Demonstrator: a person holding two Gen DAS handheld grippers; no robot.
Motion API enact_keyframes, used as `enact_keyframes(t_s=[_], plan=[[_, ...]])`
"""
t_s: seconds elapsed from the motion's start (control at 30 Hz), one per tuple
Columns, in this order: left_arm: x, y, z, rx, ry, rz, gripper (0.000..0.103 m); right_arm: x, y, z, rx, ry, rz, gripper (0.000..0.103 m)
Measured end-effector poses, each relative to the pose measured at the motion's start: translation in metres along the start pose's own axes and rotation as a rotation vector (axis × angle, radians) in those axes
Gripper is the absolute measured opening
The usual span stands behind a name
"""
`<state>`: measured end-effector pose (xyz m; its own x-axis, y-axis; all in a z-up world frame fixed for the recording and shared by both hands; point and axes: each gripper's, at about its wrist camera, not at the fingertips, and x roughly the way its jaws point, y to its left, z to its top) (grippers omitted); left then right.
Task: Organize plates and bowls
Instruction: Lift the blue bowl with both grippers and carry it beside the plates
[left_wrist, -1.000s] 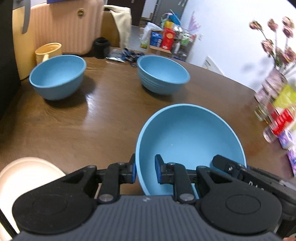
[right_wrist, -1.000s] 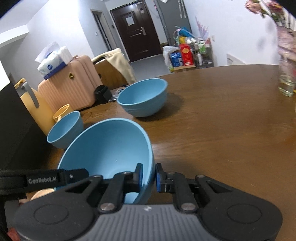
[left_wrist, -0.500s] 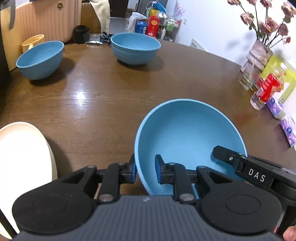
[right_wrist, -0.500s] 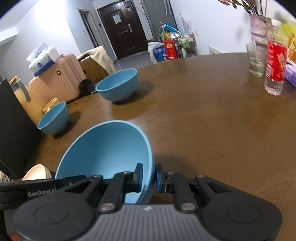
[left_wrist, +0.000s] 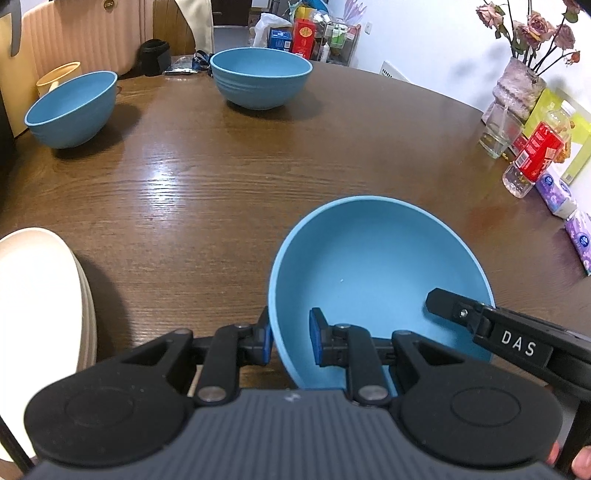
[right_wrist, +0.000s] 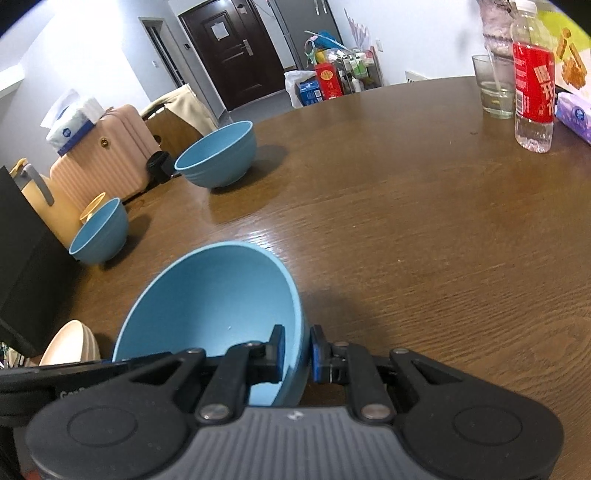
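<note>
Now both tools hold the same blue bowl (left_wrist: 373, 273) by its rim, one on each side. The left tool (left_wrist: 290, 341) is closed on the left part of the rim: one blue pad (left_wrist: 265, 341) is outside the wall and the other pad is inside the bowl. The right tool (right_wrist: 295, 349) grips the right part of the rim in the same way, with one pad inside and one outside. In the left wrist view a finger of the right tool, with the letters "DAS", reaches into the bowl from the right. The bowl is tilted and it stays over the near part of the brown wooden tabletop (left_wrist: 332, 155); I cannot tell if its bottom touches the wood.

Two other blue bowls stand upright on the far side of the tabletop, well apart from the held one: a ribbed bowl (left_wrist: 260, 77) near the far edge and a smooth bowl (left_wrist: 72, 109) at the far left. A stack of cream plates (left_wrist: 37, 306) lies at the near left, just beside the left tool. At the right edge of the tabletop there are a glass (left_wrist: 500, 134), a water bottle with red label (left_wrist: 535, 155) and a vase with dried roses (left_wrist: 517, 88).
</note>
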<state>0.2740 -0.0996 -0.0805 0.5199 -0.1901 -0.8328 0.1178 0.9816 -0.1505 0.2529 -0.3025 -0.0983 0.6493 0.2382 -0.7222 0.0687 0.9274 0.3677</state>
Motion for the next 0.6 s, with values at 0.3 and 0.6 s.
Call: enact_keyframes(t_s=[0.3,0.6], plan=[[0.0054,-0.0029,-0.0009,0.0,0.007,0.002,0.02,0.0036,-0.0056,-0.0005,0.016,0.007,0.005,0.014],[0.0067,-0.0059,-0.004,0.007,0.0,-0.005,0.021,0.0082,-0.0061,-0.0011,0.012,0.016,0.01,0.017]])
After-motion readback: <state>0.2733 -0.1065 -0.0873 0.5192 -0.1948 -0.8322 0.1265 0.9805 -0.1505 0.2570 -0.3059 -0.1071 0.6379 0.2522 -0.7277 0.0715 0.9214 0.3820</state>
